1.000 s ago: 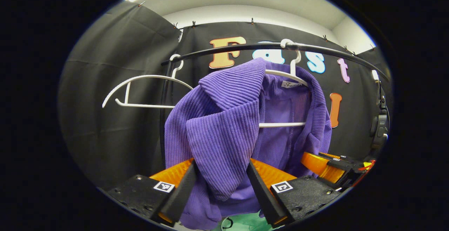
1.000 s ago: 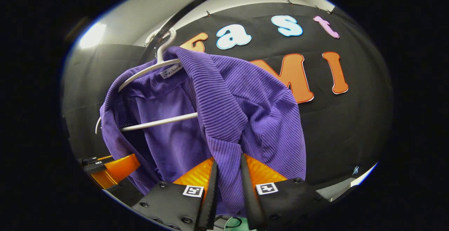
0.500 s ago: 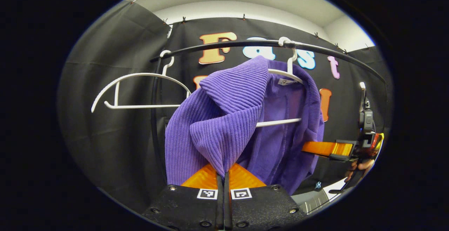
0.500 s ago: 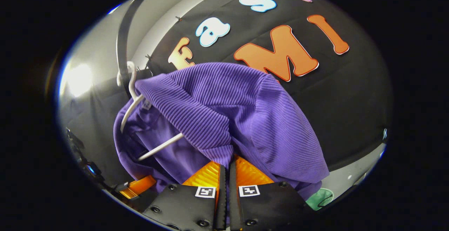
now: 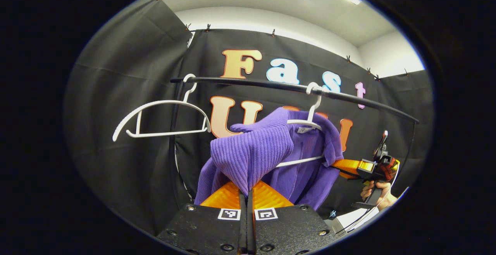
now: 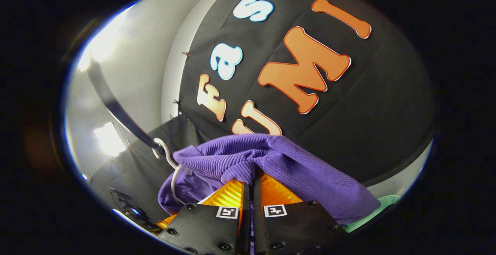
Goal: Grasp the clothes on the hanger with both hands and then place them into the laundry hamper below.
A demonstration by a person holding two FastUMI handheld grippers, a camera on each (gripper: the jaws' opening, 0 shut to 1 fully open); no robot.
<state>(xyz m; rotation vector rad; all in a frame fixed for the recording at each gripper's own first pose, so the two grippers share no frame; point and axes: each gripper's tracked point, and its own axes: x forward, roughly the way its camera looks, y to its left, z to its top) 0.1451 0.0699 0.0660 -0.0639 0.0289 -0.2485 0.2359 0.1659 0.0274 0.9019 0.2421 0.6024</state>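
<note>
I've got my left gripper pinched tight on a fold of the purple ribbed knit garment; my right gripper likewise clamps its other side. It's partly draped on the white plastic hanger on the black rail. Step: pull-off. Next I'd clear the hanger, then lower toward the hamper.

Left gripper view: garment draped on a hanger hooked over the rail; a bare hanger hangs to its left. Left gripper lies before the garment, right gripper at its right edge. Right gripper view: the hamper, apparently, lies below right.
</note>
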